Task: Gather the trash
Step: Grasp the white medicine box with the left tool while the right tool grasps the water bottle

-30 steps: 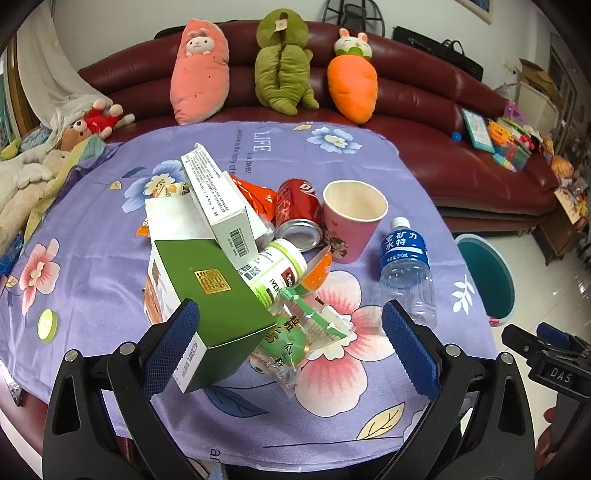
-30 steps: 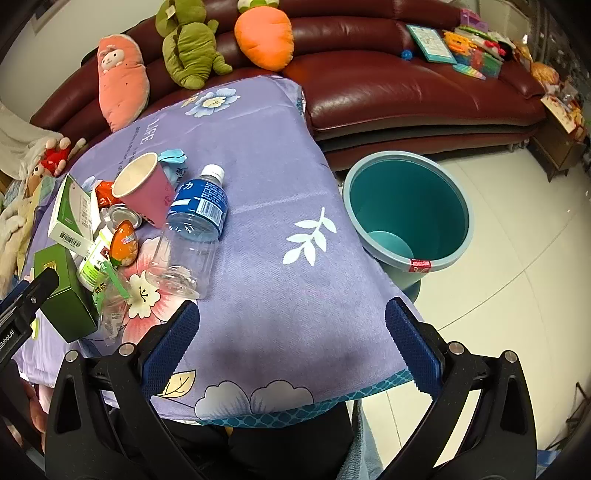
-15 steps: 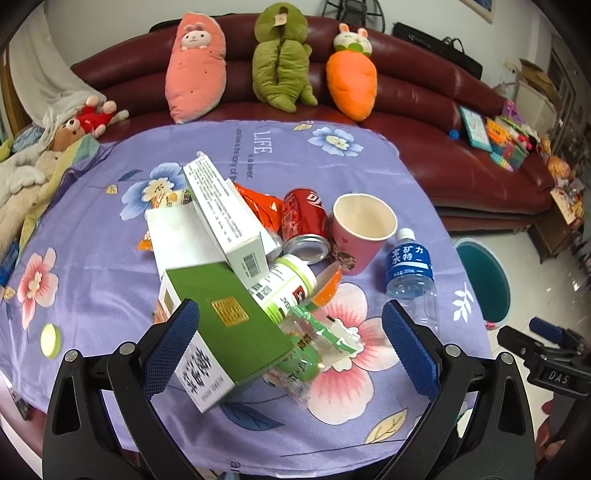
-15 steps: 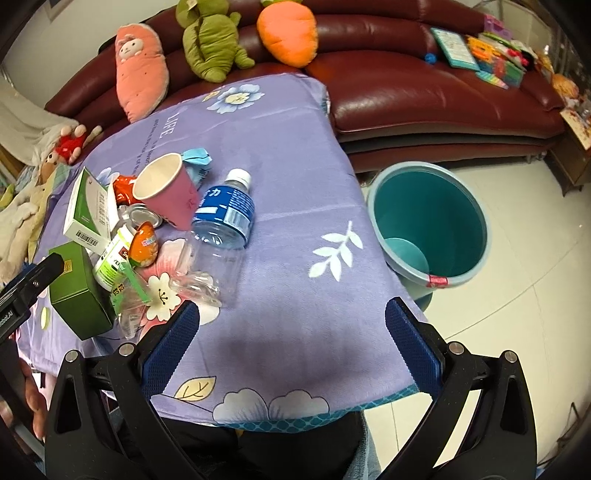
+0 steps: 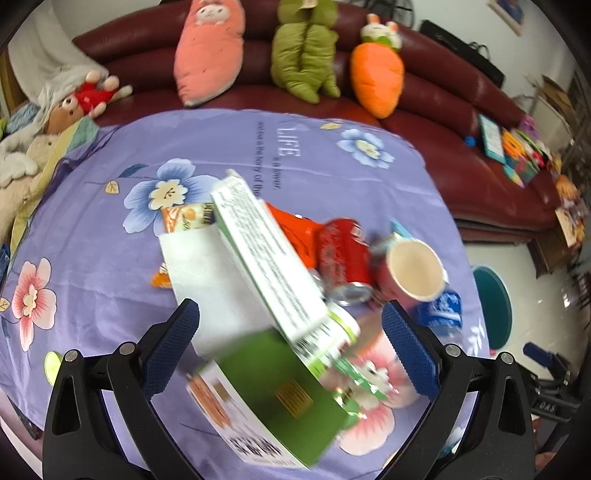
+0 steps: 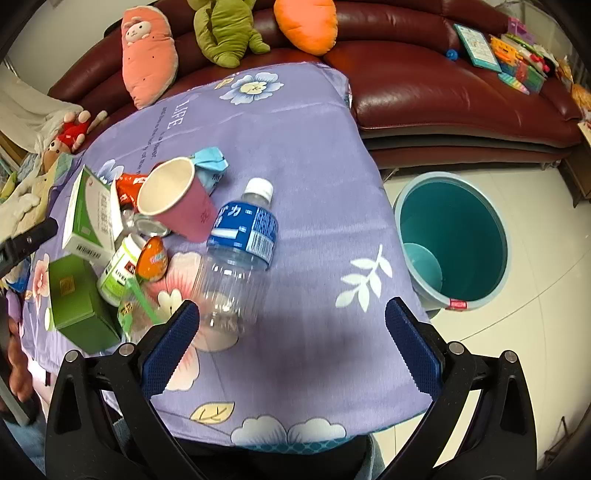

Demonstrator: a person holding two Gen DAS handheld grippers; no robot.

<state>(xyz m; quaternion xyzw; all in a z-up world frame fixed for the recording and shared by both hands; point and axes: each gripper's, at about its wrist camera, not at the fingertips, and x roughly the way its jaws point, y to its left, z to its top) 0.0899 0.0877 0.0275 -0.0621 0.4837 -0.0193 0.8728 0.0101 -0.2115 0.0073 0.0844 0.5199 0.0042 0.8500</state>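
my left gripper (image 5: pixel 290 334): jaws spread, holding nothing, above glossy green carton (image 5: pixel 280 398) | my right gripper (image 6: pixel 291 332): jaws spread, holding nothing, over ribbed clear bottle (image 6: pixel 236 258) near tablecloth's (image 6: pixel 314 155) front-right edge | round teal bin (image 6: pixel 454 240) on floor beside

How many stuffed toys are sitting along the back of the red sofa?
3: a pink one on the left, a green one in the middle, an orange carrot on the right. Others may be hidden.
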